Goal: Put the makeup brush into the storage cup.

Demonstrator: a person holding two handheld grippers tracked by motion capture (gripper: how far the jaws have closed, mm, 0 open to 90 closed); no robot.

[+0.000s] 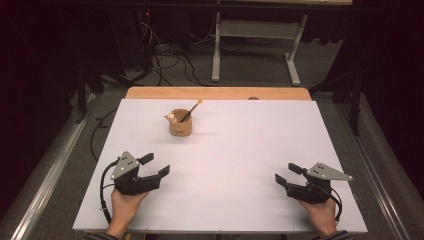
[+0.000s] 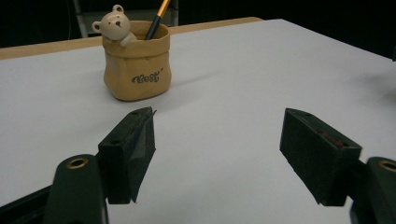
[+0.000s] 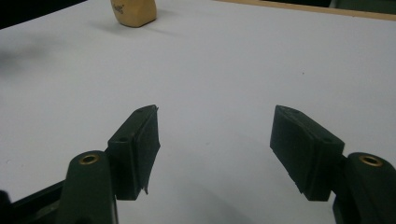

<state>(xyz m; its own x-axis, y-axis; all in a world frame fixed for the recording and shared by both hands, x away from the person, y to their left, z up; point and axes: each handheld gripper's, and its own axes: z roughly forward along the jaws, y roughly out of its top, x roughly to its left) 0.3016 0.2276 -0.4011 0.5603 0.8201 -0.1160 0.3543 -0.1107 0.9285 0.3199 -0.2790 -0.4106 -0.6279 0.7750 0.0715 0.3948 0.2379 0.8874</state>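
Both grippers sit low in the high view, each held by a hand. Left gripper (image 1: pixel 154 165) is at the lower left of the frame and right gripper (image 1: pixel 287 173) is at the lower right. Each has its two black jaws spread wide apart, and nothing is between them. They rest close over the white table (image 1: pixel 240 150), well apart from each other.

Farther up, in the upper middle of the high view, stands a little tan pot (image 1: pixel 180 123). In the left gripper view the pot (image 2: pixel 137 60) is at the upper left, past the jaws. It looks like a small paper bag with a word on its front, and a tiny bear (image 2: pixel 114 23) peeks over its rim. I think it is hard like clay, so it could crack if it drops. It also looks smooth and a bit slippery.

A thin pencil (image 1: pixel 192 110) stands inside the pot. It is long, stiff and light. Its long way runs from the pot up toward the upper right of the high view, leaning and not straight up. Its bottom end is hidden in the pot.

A good place to pinch the pencil is the bare part just above the rim. Pull along the way it leans, so the pot does not tip
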